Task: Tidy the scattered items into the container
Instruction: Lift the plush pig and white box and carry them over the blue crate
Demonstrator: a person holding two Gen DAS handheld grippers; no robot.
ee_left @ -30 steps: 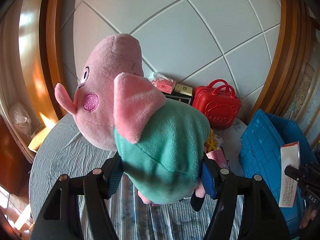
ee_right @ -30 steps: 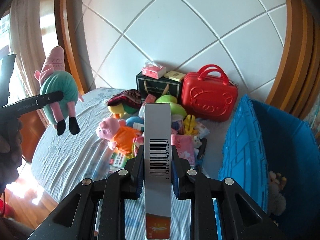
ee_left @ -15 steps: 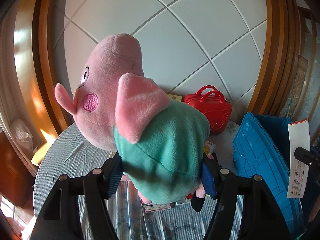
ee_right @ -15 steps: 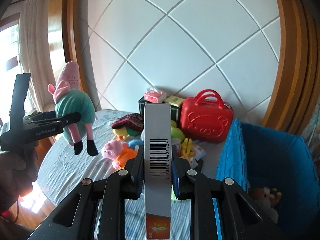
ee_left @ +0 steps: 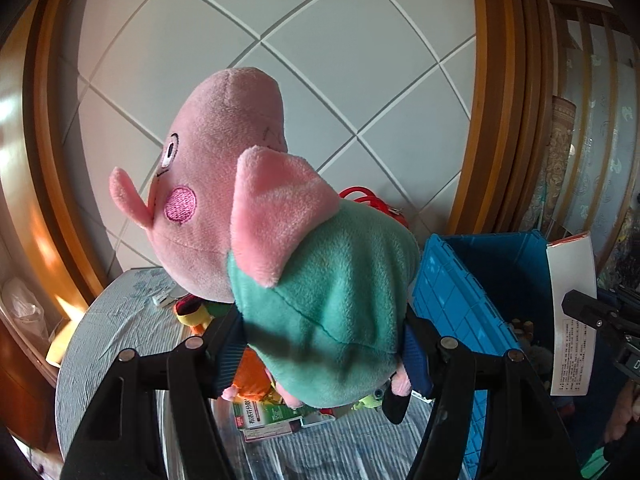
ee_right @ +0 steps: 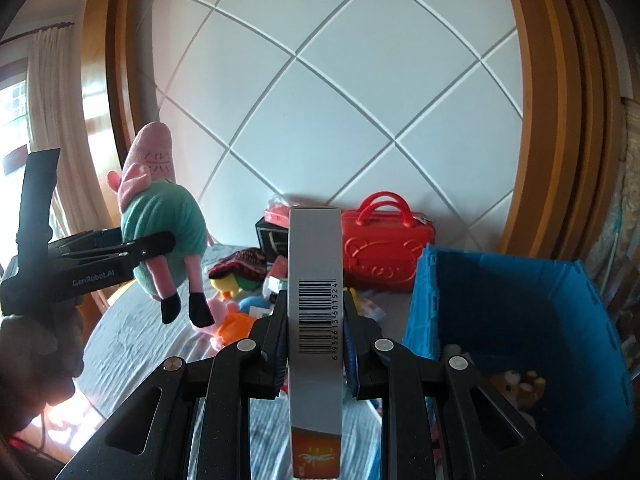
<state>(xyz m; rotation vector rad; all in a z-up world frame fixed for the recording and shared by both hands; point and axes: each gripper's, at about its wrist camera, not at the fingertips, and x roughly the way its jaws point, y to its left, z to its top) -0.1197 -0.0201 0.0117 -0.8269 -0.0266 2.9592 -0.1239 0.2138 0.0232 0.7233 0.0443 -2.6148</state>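
The pig toy [ee_left: 288, 248] hides most of the red case [ee_left: 372, 200]; the box [ee_right: 316, 320] runs off the bottom edge.

Pink plush pig [ee_left: 256, 216] in teal shirt; blue crate [ee_right: 508, 304]; red case [ee_right: 386, 256]; grey barcoded box [ee_right: 316, 280], orange base.

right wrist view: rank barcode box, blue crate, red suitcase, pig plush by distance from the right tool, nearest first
1. Barcode box: clamped in the right tool, centre.
2. Blue crate: just right of the tool.
3. Pig plush: raised at left, in the left tool.
4. Red suitcase: against the back wall.

Plush versus suitcase is close; that order is tentative.
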